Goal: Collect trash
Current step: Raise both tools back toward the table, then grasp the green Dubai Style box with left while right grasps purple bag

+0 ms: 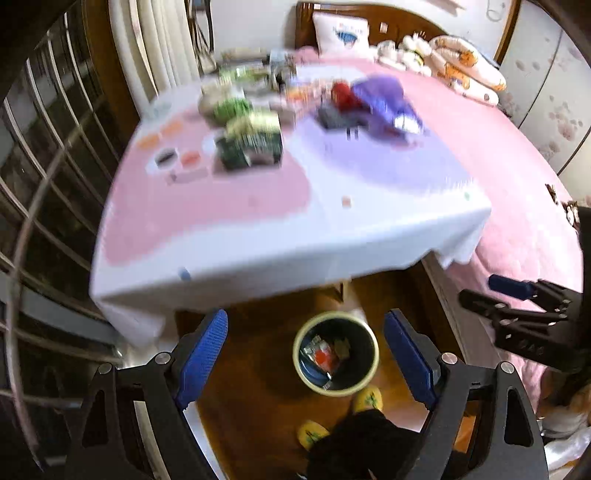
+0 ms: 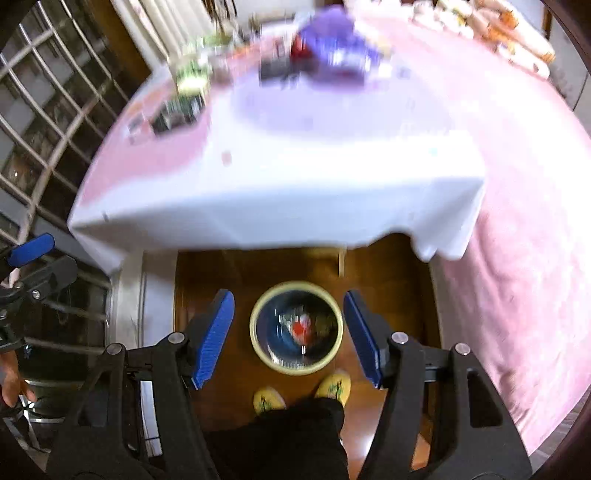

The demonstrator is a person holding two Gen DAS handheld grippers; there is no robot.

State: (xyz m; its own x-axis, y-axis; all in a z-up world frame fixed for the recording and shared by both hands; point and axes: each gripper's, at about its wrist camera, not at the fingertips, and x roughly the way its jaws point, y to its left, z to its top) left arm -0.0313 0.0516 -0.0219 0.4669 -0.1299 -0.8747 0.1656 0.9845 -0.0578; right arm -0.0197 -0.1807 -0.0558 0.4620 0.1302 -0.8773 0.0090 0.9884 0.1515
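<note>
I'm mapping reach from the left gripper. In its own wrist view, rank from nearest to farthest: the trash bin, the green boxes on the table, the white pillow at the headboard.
From the left gripper:
1. Trash bin: on the floor, framed by the open fingers.
2. Green boxes: on the table, left of centre.
3. White pillow: against the headboard, at the top.

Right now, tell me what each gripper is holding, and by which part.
Nothing is held. The left gripper and the right gripper both stand open and empty above the trash bin on the floor.
</note>
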